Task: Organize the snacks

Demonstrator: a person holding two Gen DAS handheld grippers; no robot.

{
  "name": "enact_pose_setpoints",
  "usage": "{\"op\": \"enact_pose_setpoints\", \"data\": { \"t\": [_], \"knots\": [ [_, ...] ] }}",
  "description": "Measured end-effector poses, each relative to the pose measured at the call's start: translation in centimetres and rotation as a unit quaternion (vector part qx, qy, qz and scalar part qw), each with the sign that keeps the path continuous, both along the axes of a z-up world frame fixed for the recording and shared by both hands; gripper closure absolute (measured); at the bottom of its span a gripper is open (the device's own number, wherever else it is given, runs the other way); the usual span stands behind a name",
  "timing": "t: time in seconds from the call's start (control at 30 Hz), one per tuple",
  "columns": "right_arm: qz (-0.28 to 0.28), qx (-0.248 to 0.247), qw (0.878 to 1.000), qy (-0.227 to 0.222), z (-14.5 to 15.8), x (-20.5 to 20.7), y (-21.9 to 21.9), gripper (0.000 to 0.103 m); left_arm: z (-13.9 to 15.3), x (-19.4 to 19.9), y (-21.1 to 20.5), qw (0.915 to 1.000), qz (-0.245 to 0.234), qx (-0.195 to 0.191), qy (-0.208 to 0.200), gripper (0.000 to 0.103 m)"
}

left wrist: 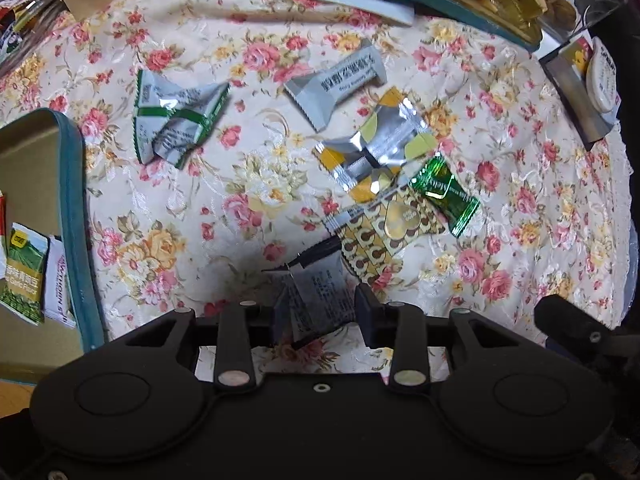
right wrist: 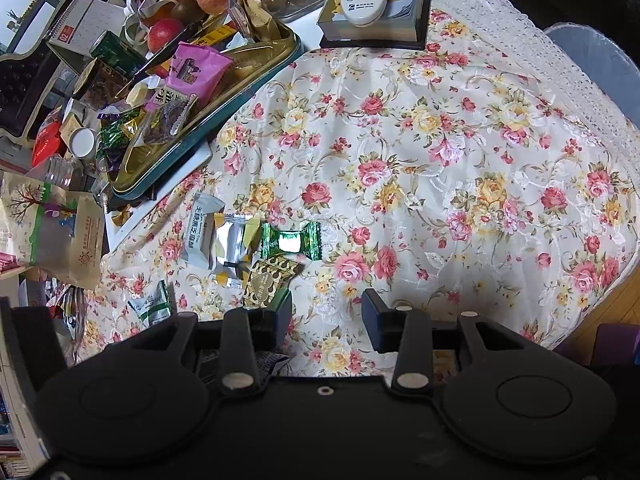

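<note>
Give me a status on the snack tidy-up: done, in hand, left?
Done: two packets already lie in the teal-rimmed tray. In hand: the left gripper is shut on a grey-and-white snack packet. The right gripper is open and empty. Left: about five wrappers on the floral cloth, including the green candy and the green-and-white packet.

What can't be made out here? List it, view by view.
- Left wrist view: the grey packet sits between the left gripper fingers; its print is blurred, its lower part hidden behind the gripper body.
- Left wrist view: the teal-rimmed tray is cut off by the left edge, so its contents are only partly seen.
- Right wrist view: the white-and-green packet is half hidden behind the right gripper.
</note>
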State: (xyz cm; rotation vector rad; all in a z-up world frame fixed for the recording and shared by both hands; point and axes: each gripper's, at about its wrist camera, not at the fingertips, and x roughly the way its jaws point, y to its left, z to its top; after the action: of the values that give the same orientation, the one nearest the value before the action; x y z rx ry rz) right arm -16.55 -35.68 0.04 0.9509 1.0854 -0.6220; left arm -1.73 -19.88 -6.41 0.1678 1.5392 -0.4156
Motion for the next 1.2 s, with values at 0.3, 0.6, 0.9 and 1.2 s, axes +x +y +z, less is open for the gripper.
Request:
{"op": "enact_pose_setpoints", "data": {
  "t": [0.3, 0.6, 0.9, 1.2],
  "knots": [
    [-0.001, -0.004, 1.0, -0.003, 0.3, -0.3, -0.1, 0.061, -0.5, 0.1, -0.7, 0.9998, -0.008, 0.012, -0.016, 0.056],
    [-0.003, -0.011, 1.0, 0.0, 0.1, -0.4, -0.3, 0.061, -1.3, -0.7, -1.8, 0.9989, -0.029, 0.029, -0.025, 0.051],
    [0.002, -0.013, 1.0, 0.008, -0.4, 0.3, 0.0, 0.061, -2.1, -1.2, -1.8, 0.999, -0.035, 0.026, 0.008, 0.055],
    [0.004, -0.001, 1.0, 0.013, -1.4, 2.0, 1.1, 0.061, 0.3, 1.1, 1.9, 0.9995, -0.028, 0.012, -0.002, 0.057]
  ]
}}
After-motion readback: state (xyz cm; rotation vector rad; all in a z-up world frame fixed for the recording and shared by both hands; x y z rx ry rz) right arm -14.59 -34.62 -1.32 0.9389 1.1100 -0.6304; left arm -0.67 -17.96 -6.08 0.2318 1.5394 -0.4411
